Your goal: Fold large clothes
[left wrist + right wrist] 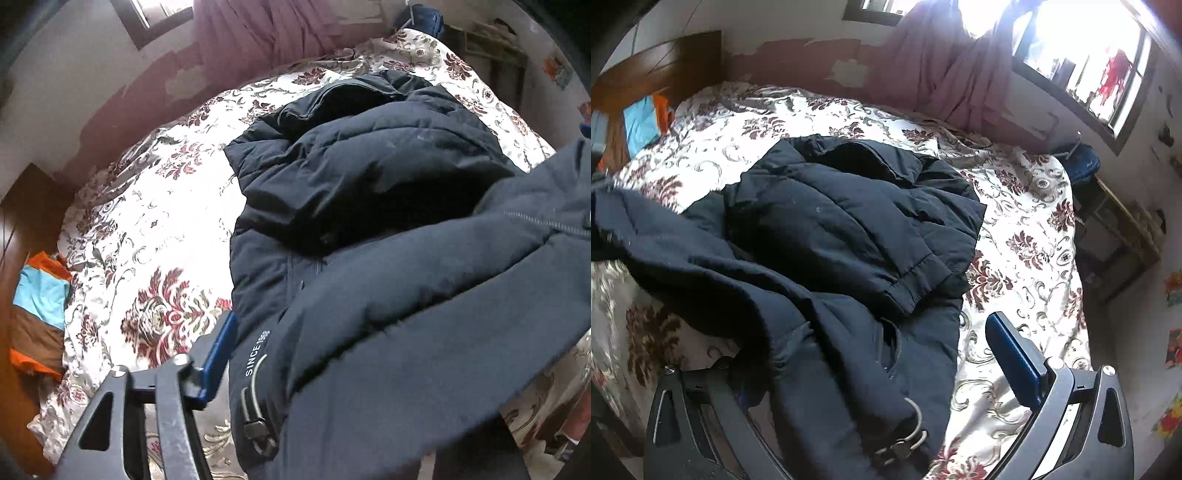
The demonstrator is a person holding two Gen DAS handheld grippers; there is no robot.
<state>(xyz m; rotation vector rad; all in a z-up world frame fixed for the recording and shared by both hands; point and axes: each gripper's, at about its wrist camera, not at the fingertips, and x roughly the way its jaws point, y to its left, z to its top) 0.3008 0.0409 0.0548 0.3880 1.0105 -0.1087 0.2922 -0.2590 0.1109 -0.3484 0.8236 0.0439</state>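
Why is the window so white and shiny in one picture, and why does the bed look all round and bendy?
Right wrist view: daylight overexposes the window and glares on the floral bedspread. Both views: the fisheye lens bends the bed round, with dark corners. Left wrist view: the near part of the dark jacket is smeared by blur; the bedspread is washed out.

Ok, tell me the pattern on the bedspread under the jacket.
Cream bedspread with dark red floral and grey scroll print; right wrist view shows it best.

bright daylight pours in from the window (1086,62), which is blown out white. the bedspread (155,229) glares. the dark jacket (369,192) looks blurry close up. edges bend and go black.
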